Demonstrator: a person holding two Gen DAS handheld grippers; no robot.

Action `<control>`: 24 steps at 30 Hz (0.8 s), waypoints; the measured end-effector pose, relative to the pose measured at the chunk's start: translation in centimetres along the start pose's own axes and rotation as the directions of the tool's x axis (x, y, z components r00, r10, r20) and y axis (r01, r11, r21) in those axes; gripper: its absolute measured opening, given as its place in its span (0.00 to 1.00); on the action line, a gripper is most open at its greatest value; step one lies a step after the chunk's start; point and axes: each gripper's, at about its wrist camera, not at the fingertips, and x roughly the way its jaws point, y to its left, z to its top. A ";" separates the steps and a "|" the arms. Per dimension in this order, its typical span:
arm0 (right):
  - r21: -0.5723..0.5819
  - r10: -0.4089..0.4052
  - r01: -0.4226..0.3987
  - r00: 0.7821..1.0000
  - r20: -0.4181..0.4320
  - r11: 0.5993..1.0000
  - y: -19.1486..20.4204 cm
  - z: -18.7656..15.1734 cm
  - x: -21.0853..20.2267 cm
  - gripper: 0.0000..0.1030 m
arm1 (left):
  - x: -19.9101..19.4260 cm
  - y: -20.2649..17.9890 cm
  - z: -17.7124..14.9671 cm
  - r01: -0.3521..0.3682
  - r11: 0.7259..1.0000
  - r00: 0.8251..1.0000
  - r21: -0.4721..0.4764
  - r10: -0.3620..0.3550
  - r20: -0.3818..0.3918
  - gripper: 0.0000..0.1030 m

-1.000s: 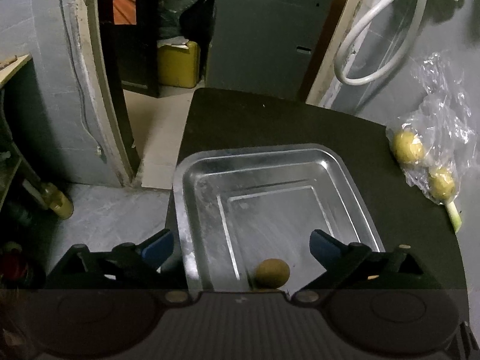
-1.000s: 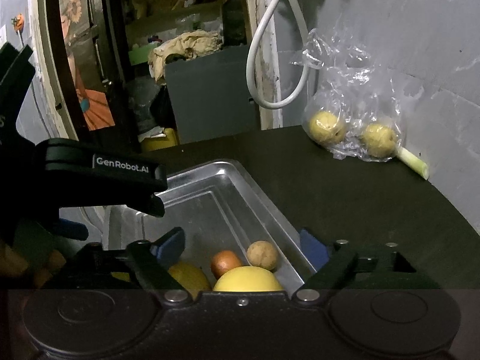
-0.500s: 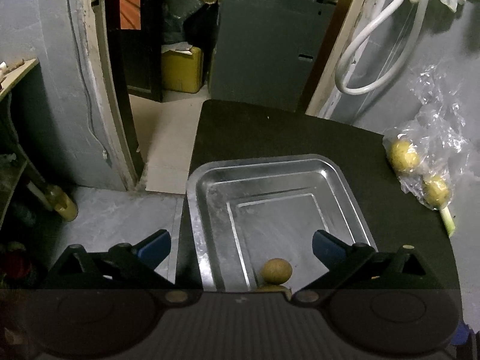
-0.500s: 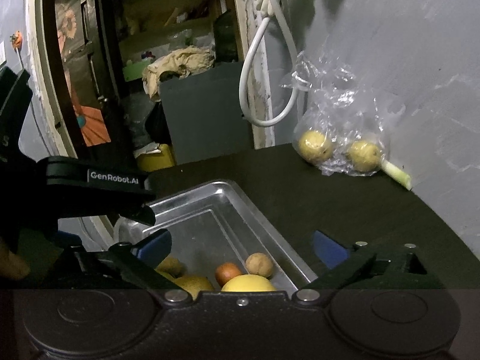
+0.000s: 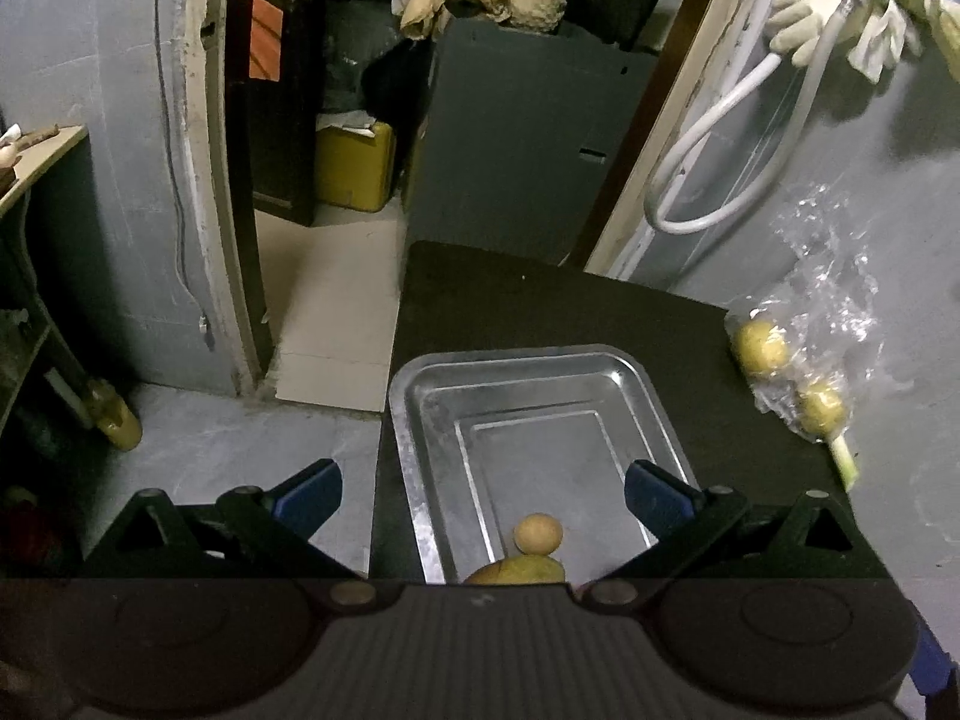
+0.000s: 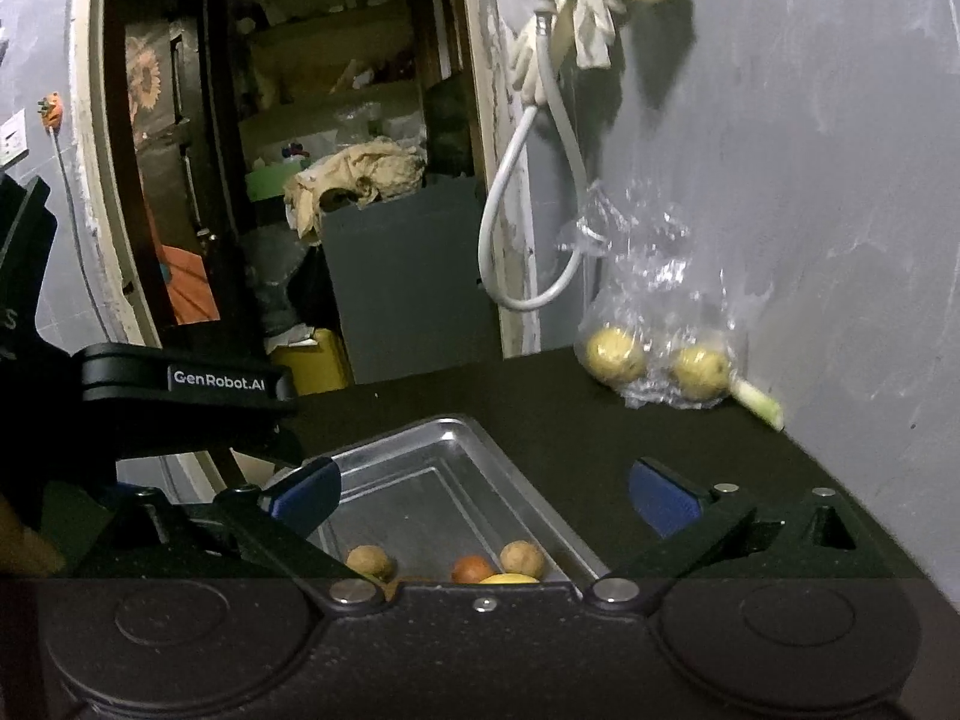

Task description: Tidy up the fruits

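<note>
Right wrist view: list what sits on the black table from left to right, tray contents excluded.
Metal tray → first yellow fruit in the clear bag → second yellow fruit in the bag → pale green stalk against the wall.

Both wrist views above tray (image 5: 651, 399)

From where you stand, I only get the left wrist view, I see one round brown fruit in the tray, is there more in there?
Observer: Yes. The right wrist view shows an orange fruit in the tray, beside the brown fruit.
Operator: Anything else near them?
Observer: A second brown fruit lies further left in the tray.
Operator: Is my left gripper over the tray?
Observer: Seen from the right, the left gripper hangs above the tray's left side; I cannot tell its opening there. The right gripper is open and empty.
</note>
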 end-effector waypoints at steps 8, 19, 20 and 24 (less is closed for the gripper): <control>-0.022 -0.021 0.022 0.999 0.043 1.000 0.5 0.8 -3.0 0.99 | -3.2 0.8 -1.1 0.003 1.000 0.999 -0.001 -0.003 0.047 0.99; -0.093 -0.055 0.061 0.996 0.074 0.994 1.0 0.4 -6.7 0.99 | -7.8 2.5 -3.4 0.018 1.000 0.995 0.012 -0.019 0.097 0.99; -0.094 -0.052 0.059 0.996 0.072 0.994 1.0 0.3 -7.0 0.99 | -8.2 2.6 -3.6 0.018 1.000 0.995 0.017 -0.020 0.098 0.99; -0.120 -0.053 0.061 0.996 0.072 0.991 1.2 0.1 -8.2 0.99 | -9.7 3.2 -4.9 0.019 0.999 0.994 0.042 -0.023 0.110 0.99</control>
